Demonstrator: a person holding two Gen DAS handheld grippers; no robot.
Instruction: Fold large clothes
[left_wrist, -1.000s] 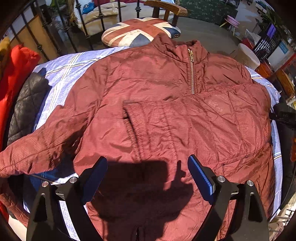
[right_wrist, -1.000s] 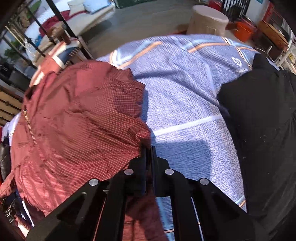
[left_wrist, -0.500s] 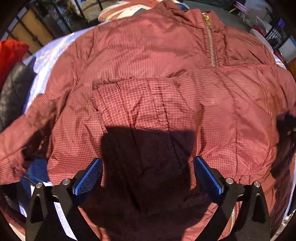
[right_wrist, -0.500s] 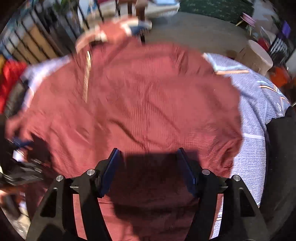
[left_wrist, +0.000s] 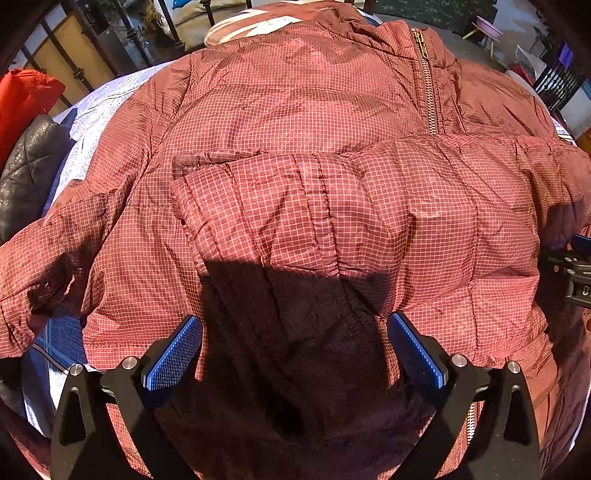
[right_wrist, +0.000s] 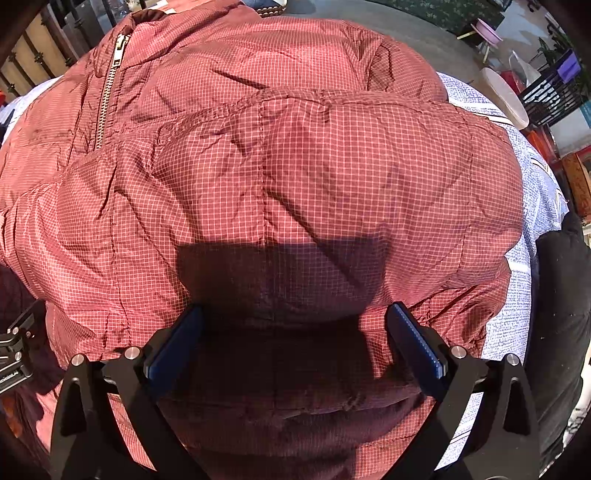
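Progress: the dark-red grid-patterned ripstop puffer jacket (left_wrist: 295, 155) lies front-up on the pale blue bedcover with white stripes (right_wrist: 517, 302) and fills nearly all of both wrist views. One sleeve (left_wrist: 369, 221) is already folded across the chest, cuff at centre-left of the left view. The other sleeve (left_wrist: 44, 258) is spread out toward the left edge of that frame, not yet folded. My read: roughly a third done; left are the second sleeve, then folding the body up.

Left gripper (left_wrist: 294, 349) points down over the lower front, jaws wide apart, nothing between the blue ribbed pads. Right gripper (right_wrist: 293, 338) stands likewise over the folded sleeve; its jaws have just been opening, no cloth pinched between them.

Materials:
- Shell: thin, slightly shiny woven fabric, fine light grid, heavy creasing. Padded, so it sits puffy and domed rather than flat.
- Stitched quilting seams, gathered cuff.
- Brass-coloured metal zip (left_wrist: 426, 81) from stand collar down the chest, upper right of the left view.
- Black quilted garment (left_wrist: 26, 166) and orange-red garment (left_wrist: 26, 96) at the left edge.
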